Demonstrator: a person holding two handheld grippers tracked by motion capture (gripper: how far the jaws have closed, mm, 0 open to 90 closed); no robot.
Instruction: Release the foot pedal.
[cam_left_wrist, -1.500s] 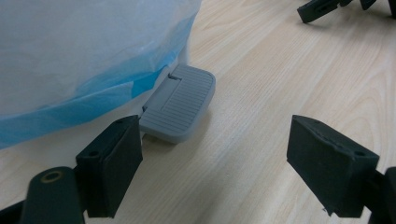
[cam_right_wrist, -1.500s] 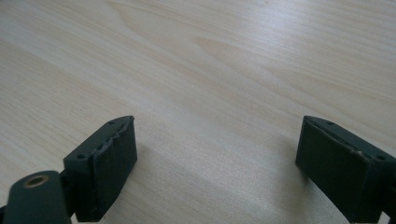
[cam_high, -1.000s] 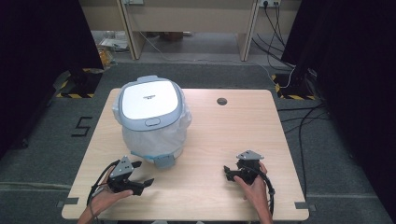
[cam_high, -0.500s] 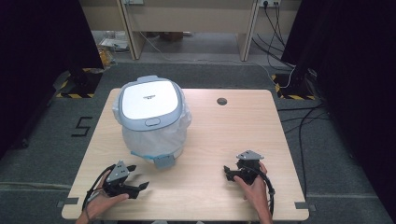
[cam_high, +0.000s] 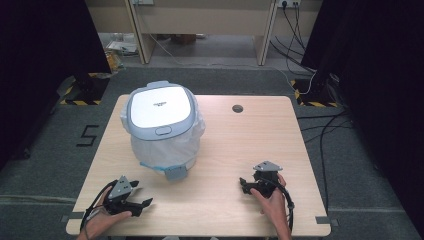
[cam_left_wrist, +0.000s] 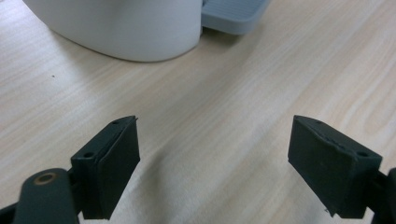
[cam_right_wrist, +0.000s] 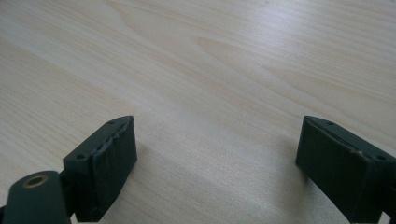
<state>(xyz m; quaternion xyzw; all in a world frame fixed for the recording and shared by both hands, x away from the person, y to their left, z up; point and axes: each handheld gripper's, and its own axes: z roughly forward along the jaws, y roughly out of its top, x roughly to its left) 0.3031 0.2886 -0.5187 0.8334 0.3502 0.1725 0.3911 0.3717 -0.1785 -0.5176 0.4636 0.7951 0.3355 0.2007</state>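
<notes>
Landmark: we take the white bin (cam_high: 162, 130) as reference; it stands upright on the wooden table (cam_high: 240, 145), on the left half, toward the far edge.
Bin lid: we see a flat white lid (cam_high: 159, 106) with a grey-blue rim, shut on top of the bin.
Bin liner: a pale plastic bag (cam_high: 192, 132) shows under the lid and wraps the bin body.
Bin pedal: a grey-blue ribbed pedal (cam_high: 175, 172) sticks out at the bin's base on the near side; in the left gripper view we see it (cam_left_wrist: 233, 16) beside the bin's white wall (cam_left_wrist: 126, 28).
Left gripper: left gripper (cam_high: 142, 204) sits near the bin, on its near side and slightly left, close to the table's front edge, low over the wood, not touching the bin.
Left jaws: we see them wide apart in the left gripper view (cam_left_wrist: 215, 163), only bare table between the pads.
Right gripper: right gripper (cam_high: 245, 184) lies well apart from the bin, off to its right and nearer the front edge, held in the person's hand (cam_high: 272, 200).
Right jaws: apart in the right gripper view (cam_right_wrist: 217, 163), bare wood between them, gripping nothing.
Table hole: a small round grommet hole (cam_high: 237, 108) lies right of the bin, near the far edge.
Cable: a black cable (cam_high: 289, 202) trails from the right gripper toward the front edge.
</notes>
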